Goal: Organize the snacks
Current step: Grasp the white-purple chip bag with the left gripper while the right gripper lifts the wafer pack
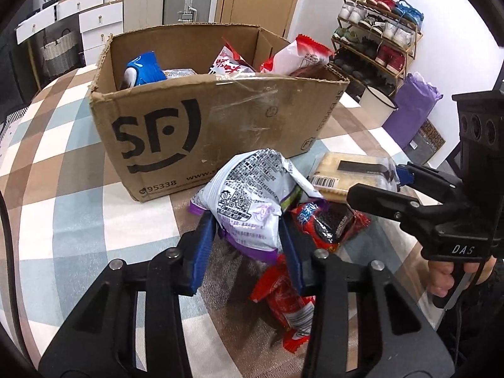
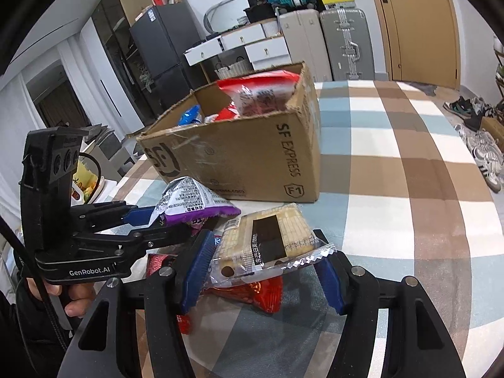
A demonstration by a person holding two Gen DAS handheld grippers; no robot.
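Snacks are being picked up to go in the cardboard box (image 1: 201, 126) on the checked tabletop (image 1: 63, 157). The left gripper (image 1: 249, 236) has its jaws clenched on a white and purple bag (image 1: 249, 201) — the right gripper (image 2: 264, 267) grips a clear cracker pack (image 2: 267, 239). Next, each should probably lift over the box rim and let go. Only the right view shows the fridge (image 2: 163, 56); only the left shows the shoe rack (image 1: 375, 31).

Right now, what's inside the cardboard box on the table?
Cardboard box holds a blue packet, a red-and-white bag leaning in its corner, and another printed red-and-white packet. Whatever lies below them is hidden by the walls.
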